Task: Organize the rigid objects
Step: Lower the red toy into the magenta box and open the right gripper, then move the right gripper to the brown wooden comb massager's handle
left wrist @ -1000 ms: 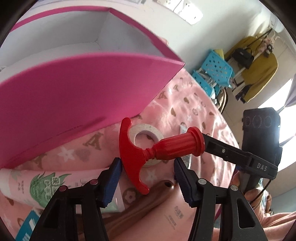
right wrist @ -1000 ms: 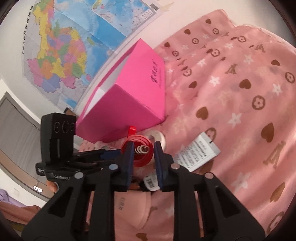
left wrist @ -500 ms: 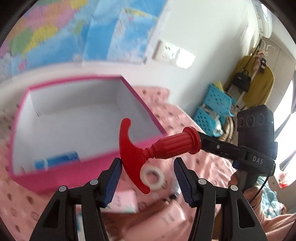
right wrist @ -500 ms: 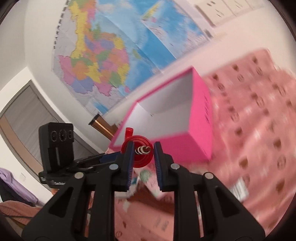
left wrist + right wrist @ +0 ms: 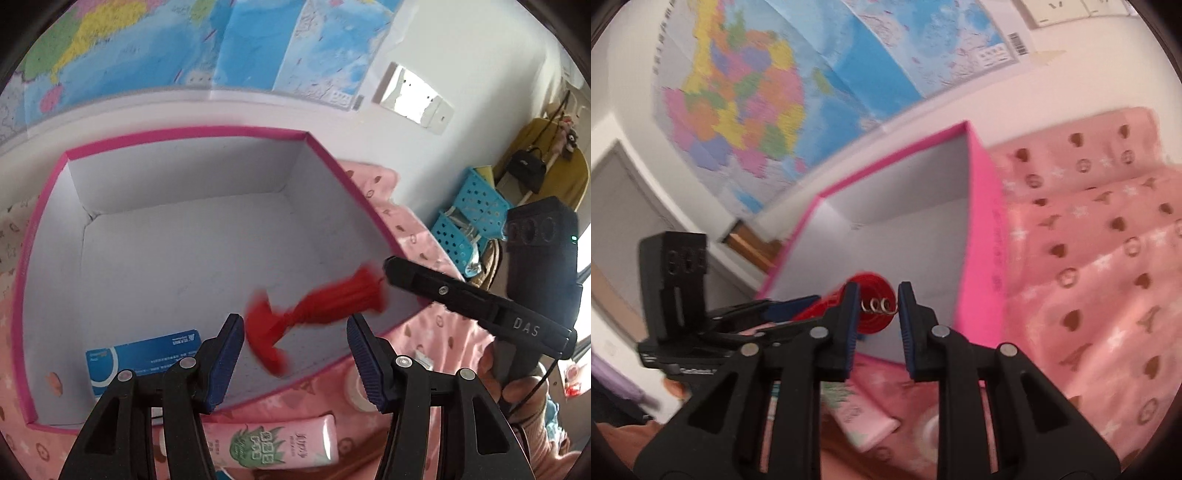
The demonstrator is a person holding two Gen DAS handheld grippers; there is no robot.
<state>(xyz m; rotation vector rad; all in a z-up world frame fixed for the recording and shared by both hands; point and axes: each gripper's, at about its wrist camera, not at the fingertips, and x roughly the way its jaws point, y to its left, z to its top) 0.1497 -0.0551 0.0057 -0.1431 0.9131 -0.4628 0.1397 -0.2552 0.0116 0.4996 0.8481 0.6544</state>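
An open pink box with a white inside fills the left wrist view; a blue card packet lies in its near left corner. A red T-handled tool hangs blurred and tilted over the box floor, just off the tip of my right gripper. In the right wrist view, my right gripper has the red tool and its metal spiral between parted pads, loose. My left gripper stands open above the box's near wall with nothing in it. The pink box sits straight ahead.
A pink tube and a white tape roll lie on the pink patterned cloth in front of the box. A map covers the wall behind. Blue baskets stand far right. A hand holds the right gripper.
Both grippers rose from the cloth to above the open box. The red tool, level before, now tips down and blurs away from the right gripper's pads.
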